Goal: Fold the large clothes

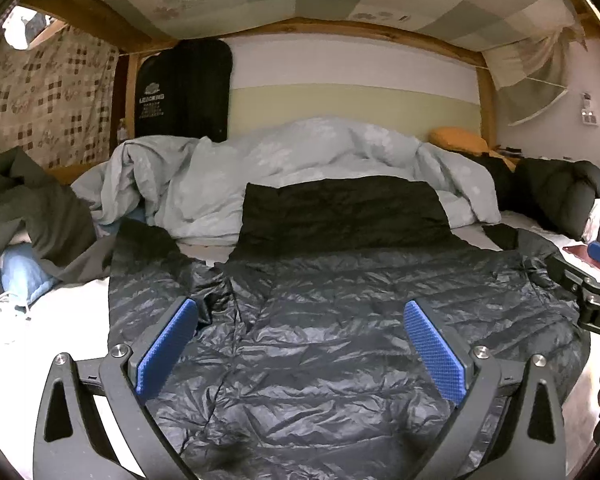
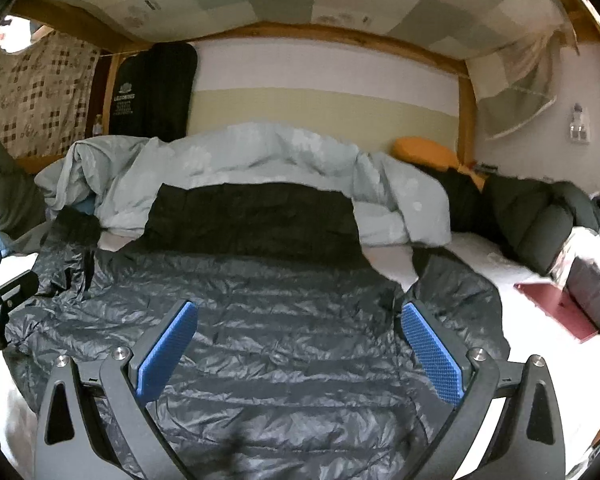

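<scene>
While I look along my left gripper (image 1: 300, 320), its blue pads (image 1: 166, 346) stand wide apart with nothing between them, poised above the dark puffy jacket (image 1: 340, 320) that lies spread flat on the white bed sheet (image 1: 72, 320). The jacket runs lengthwise away from me toward the wall, its matte black far end (image 1: 340, 212) resting against the heaped pale blue duvet (image 1: 268, 172), and one sleeve (image 1: 148, 256) trails off toward the far left. A green garment (image 1: 32, 204) is bunched at the left edge, an orange pillow (image 1: 458, 140) sits behind the duvet on the right, and my right gripper (image 1: 598, 264) shows at the right edge over a dark red book (image 1: 584, 262). From the right wrist, my right gripper (image 2: 300, 320) is likewise spread open and empty over the same jacket (image 2: 292, 344), whose quilted seams run crosswise, so its long axis again points away from me to the duvet (image 2: 240, 160). Its right sleeve (image 2: 456, 280) curves out on the sheet (image 2: 480, 256), near the red book (image 2: 556, 308). A black padded coat (image 2: 528, 216) lies well to the right, beside the pillow (image 2: 424, 152), and my left gripper (image 2: 0, 300) shows at the left edge.
</scene>
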`<state>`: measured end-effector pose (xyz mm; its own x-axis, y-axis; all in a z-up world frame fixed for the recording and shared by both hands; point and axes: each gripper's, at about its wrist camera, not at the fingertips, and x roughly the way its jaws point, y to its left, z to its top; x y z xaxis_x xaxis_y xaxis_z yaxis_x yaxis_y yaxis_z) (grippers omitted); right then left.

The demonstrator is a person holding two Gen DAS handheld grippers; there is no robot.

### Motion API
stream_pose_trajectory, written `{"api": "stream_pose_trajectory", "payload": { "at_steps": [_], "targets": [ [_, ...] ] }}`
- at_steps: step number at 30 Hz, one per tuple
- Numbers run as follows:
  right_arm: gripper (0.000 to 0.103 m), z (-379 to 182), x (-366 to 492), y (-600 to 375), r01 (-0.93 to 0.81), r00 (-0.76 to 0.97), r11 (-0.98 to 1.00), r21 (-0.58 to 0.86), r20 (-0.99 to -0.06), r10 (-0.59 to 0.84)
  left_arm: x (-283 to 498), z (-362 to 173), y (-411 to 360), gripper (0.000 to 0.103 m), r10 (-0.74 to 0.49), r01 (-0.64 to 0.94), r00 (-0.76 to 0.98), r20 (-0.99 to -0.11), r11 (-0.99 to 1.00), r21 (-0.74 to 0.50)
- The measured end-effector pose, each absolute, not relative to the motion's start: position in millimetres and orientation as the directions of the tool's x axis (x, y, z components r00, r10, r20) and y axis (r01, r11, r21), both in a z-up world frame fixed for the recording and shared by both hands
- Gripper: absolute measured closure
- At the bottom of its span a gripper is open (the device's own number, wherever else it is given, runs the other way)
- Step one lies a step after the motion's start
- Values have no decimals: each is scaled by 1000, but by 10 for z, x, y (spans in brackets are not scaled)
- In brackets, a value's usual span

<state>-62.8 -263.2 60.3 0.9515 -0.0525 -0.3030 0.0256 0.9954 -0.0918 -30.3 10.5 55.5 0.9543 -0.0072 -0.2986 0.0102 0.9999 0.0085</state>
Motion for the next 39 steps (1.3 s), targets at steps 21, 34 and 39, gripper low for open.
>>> {"api": "stream_pose_trajectory", "payload": {
  "at_steps": [21,34,39],
  "targets": [
    [1,465,-457,-2756,138,921,988,-75,-358,-156,-193,537,364,0,22,-42,933,-360,998,-48],
    [1,439,-442,-2753,144,919,985,-93,-357,-168,-26,628,587,0,19,-41,909,-416,998,-46],
    [1,433,-400,-2810,123,914,990,-66,-381,-139,496,905,1217,0,117,-149,846,-521,989,-20]
  ]
}}
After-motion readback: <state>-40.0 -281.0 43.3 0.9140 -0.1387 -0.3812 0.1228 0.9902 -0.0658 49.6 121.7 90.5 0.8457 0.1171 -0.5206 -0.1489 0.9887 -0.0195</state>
